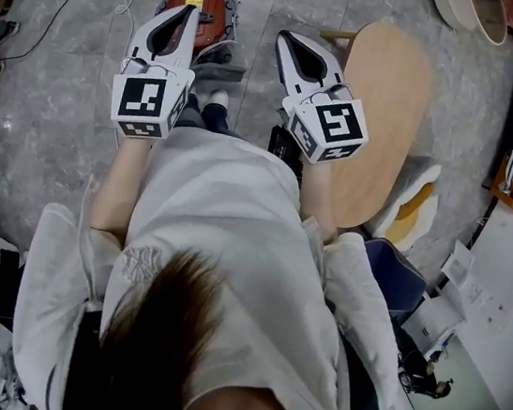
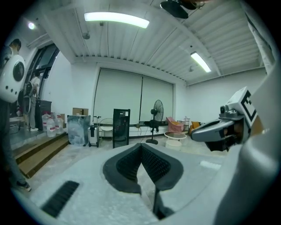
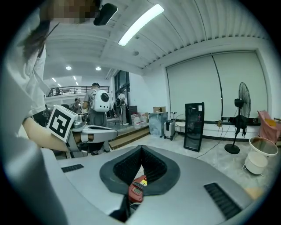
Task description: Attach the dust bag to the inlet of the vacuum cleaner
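Grey marbled floor, oval wooden table

Vacuum cleaner ahead, wooden table right, bare floor left.

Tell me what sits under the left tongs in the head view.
A red vacuum cleaner sits on the grey floor beneath the shut left tongs. The tongs cover much of it, so neither inlet nor dust bag shows.

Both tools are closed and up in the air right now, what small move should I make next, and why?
Probably lower both toward the red vacuum cleaner on the floor ahead. The left tool and right tool are shut and empty, held high above it, so nothing on it can be worked from here.
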The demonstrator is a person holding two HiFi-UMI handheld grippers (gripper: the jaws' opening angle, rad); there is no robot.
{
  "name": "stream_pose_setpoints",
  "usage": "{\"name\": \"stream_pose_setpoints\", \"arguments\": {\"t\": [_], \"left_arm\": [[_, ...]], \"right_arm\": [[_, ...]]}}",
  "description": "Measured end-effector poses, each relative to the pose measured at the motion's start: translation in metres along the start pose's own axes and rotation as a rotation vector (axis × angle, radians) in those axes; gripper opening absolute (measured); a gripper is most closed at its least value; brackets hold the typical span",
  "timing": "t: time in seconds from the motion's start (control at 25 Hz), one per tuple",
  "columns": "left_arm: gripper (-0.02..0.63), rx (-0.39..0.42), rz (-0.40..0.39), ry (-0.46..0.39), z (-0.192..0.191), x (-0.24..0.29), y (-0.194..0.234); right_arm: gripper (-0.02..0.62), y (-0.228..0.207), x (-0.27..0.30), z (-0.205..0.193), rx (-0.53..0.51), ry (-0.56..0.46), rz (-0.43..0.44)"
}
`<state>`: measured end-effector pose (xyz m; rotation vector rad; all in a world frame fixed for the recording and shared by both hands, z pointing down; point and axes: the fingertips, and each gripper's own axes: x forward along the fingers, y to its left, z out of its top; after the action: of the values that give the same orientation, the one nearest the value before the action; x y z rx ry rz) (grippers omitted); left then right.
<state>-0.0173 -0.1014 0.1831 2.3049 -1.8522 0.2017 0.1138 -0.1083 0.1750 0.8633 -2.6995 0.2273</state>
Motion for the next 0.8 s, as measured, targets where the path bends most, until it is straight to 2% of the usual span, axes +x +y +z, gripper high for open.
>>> {"name": "stream_pose_setpoints", "arguments": {"t": [0.28, 0.8], "left_arm": [[0.017, 0.012, -0.009, -0.049, 0.022, -0.011, -0.022], [0.017, 0.038, -0.063, -0.099, 0.028, -0.029, -0.042]], "right_arm": [[0.000, 0.007, -0.016, 0.000, 0.020, -0.021, 0.030], [0.000, 0.013, -0.033, -0.003, 0.013, -0.053, -0.009]]}}
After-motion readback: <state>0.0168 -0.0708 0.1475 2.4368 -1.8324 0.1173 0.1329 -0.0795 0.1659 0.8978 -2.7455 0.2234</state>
